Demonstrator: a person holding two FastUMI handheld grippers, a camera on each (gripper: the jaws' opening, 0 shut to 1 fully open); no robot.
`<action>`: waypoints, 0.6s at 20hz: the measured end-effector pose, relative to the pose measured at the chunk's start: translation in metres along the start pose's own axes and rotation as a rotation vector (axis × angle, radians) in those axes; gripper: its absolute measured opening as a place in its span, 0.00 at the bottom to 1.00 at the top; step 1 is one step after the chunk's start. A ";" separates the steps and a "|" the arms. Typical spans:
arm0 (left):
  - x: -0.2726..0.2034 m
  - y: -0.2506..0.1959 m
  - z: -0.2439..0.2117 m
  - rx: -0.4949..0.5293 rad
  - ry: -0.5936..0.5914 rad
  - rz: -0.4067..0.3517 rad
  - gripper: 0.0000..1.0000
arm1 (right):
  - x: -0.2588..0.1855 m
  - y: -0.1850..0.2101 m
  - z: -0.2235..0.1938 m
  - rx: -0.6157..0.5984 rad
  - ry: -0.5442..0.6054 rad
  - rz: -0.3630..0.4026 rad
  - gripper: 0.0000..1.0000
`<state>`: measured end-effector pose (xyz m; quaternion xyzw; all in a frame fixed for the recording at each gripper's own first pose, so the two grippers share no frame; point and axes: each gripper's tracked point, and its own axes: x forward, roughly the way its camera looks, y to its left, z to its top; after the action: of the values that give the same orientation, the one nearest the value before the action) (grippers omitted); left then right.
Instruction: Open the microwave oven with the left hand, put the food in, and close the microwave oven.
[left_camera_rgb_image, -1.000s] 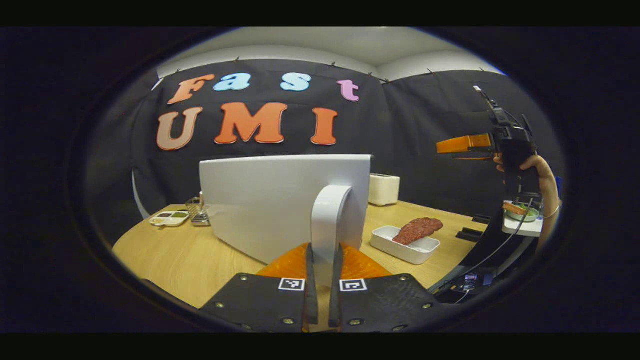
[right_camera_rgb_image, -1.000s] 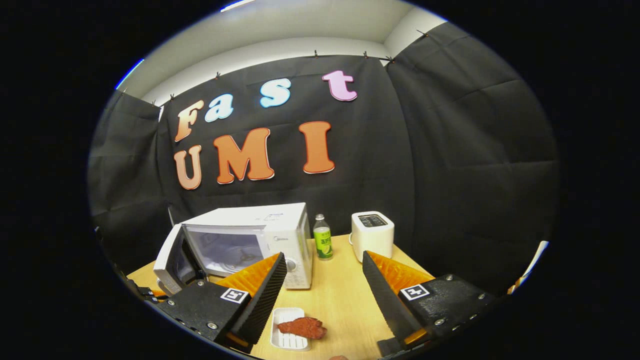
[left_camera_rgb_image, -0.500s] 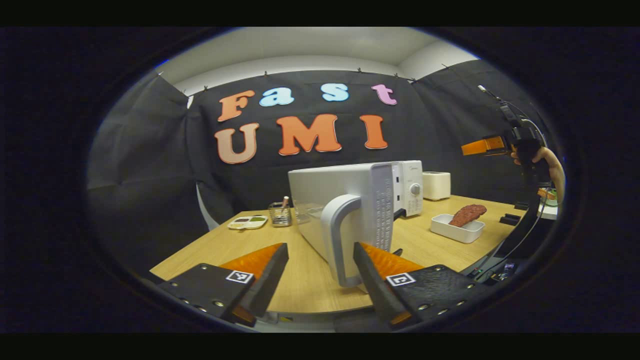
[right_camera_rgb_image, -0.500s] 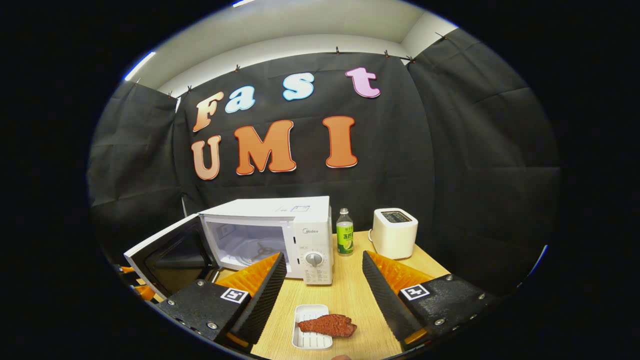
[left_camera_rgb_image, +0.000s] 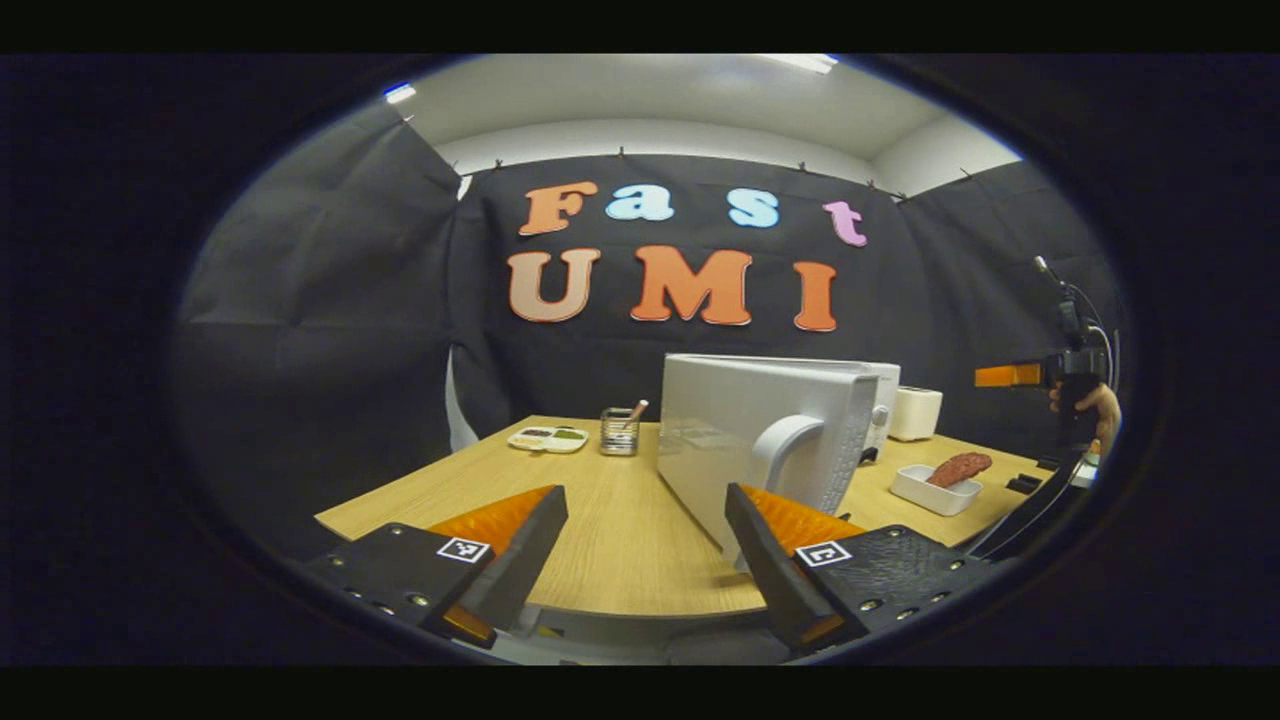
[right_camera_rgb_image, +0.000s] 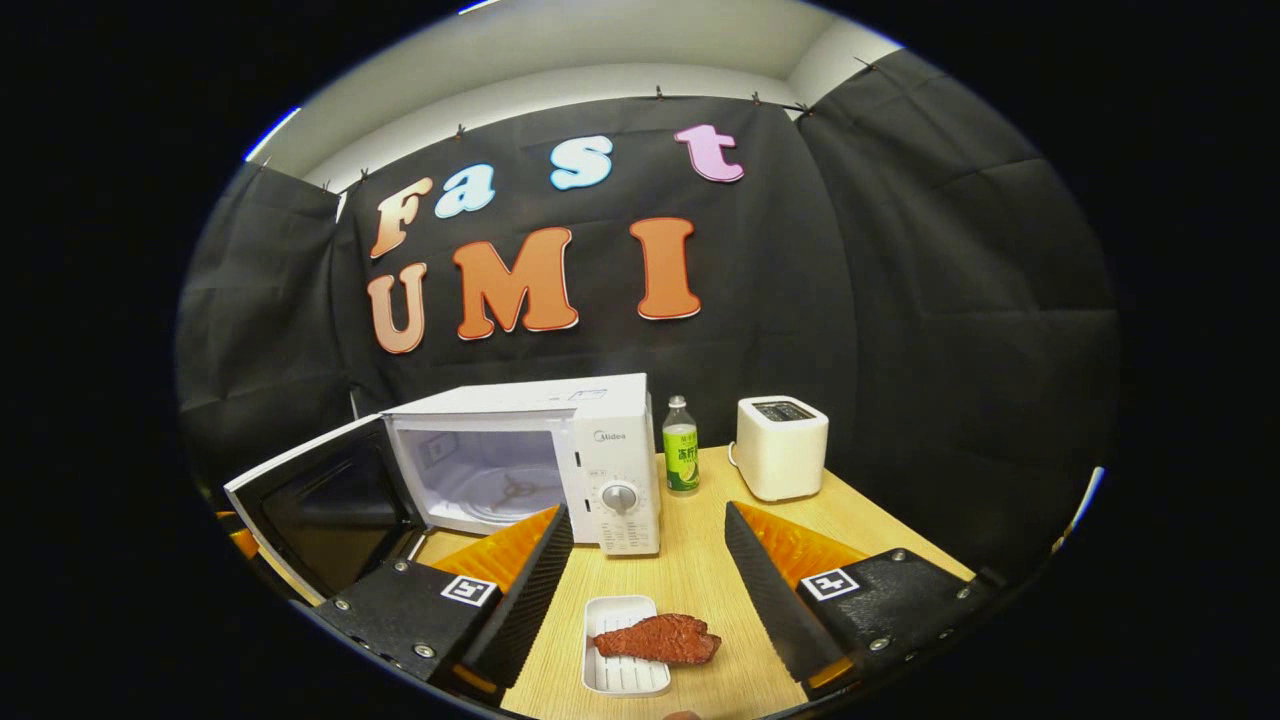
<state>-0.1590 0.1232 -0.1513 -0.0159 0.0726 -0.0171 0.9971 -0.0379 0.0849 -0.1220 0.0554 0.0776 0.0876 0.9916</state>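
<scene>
Left gripper (left_camera_rgb_image: 645, 560): fingers spread wide, grasping nothing; it hangs over the near edge of the table (left_camera_rgb_image: 600, 520), with the door handle (left_camera_rgb_image: 790, 450) just beyond its right finger, apart from it.
Right gripper (right_camera_rgb_image: 648, 575): fingers spread wide and empty, held above the table in front of the tray; in the left gripper view it shows far off at the right (left_camera_rgb_image: 1010, 376), held up by a hand (left_camera_rgb_image: 1098, 408).
Microwave (right_camera_rgb_image: 600, 450): stands toward the back of the table, its door (right_camera_rgb_image: 315, 505) swung out to the left, the white inside bare.
Food (right_camera_rgb_image: 660, 638): a reddish-brown slab of meat lying across a white tray (right_camera_rgb_image: 620, 675), overhanging the tray's right rim; tray sits on the table in front of the microwave's control panel, between the right gripper's fingers as seen from its own view.
Bottle (right_camera_rgb_image: 680, 457): green-labelled, upright, just right of the microwave.
Toaster (right_camera_rgb_image: 780, 447): white, right of the bottle.
Far left of table: a small divided dish (left_camera_rgb_image: 546, 438) and a wire cup (left_camera_rgb_image: 618, 432) holding a stick.
</scene>
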 end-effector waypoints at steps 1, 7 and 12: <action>0.001 0.008 0.001 -0.006 -0.001 0.018 0.94 | 0.001 -0.003 -0.007 0.042 0.012 0.000 0.95; 0.020 0.045 0.004 -0.042 0.007 0.102 0.94 | 0.005 -0.042 -0.044 0.303 0.041 -0.064 0.95; 0.032 0.062 0.007 -0.067 0.002 0.141 0.94 | 0.004 -0.067 -0.073 0.511 0.024 -0.100 0.94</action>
<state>-0.1243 0.1843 -0.1510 -0.0441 0.0748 0.0558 0.9947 -0.0349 0.0270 -0.2025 0.2993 0.1116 0.0165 0.9475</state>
